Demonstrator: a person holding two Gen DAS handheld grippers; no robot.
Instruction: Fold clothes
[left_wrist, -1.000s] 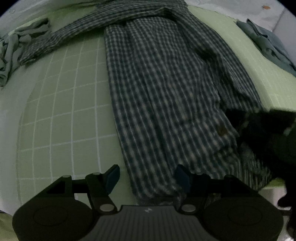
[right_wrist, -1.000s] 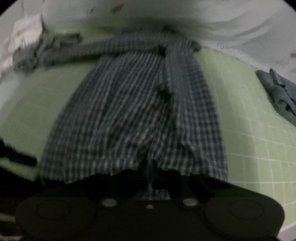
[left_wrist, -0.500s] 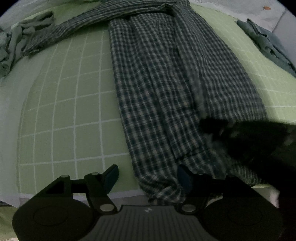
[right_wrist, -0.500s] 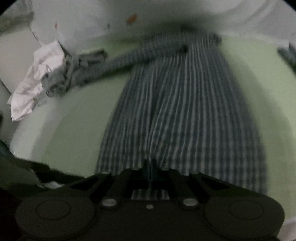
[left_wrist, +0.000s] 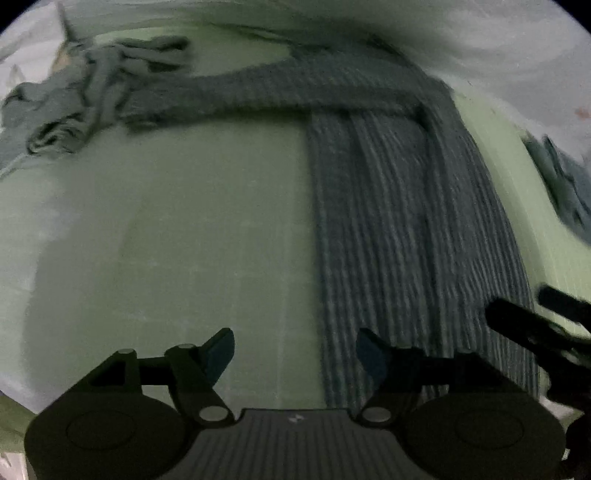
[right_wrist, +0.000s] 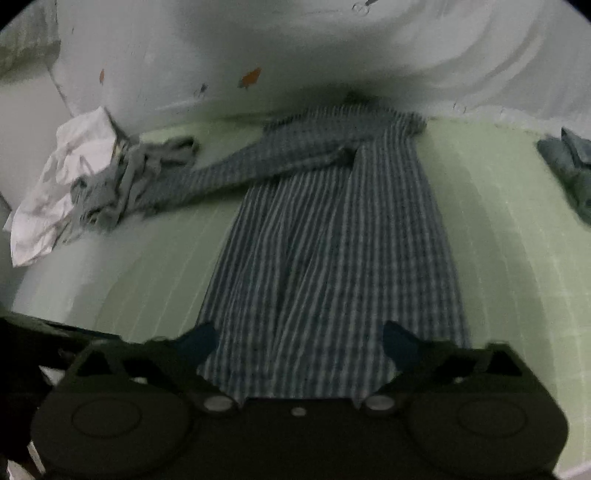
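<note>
With both jaws opening and nothing pinched in my left hand-held gripper (left_wrist: 295, 356) or right hand-held gripper (right_wrist: 299, 341), the checked shirt (right_wrist: 332, 251) lies limp along the green grid mat (right_wrist: 498, 240); I'd judge it light and floppy, best pinched at its near hem corners.

Shirt (right_wrist: 332, 236) check smeared to stripes by blur; its hem hidden behind right gripper (right_wrist: 297, 341); blue cloth (right_wrist: 570, 166) cut by edge.

Dim light — a pale green gridded bedsheet (right_wrist: 509, 229) against a scuffed white wall (right_wrist: 155, 62).
</note>
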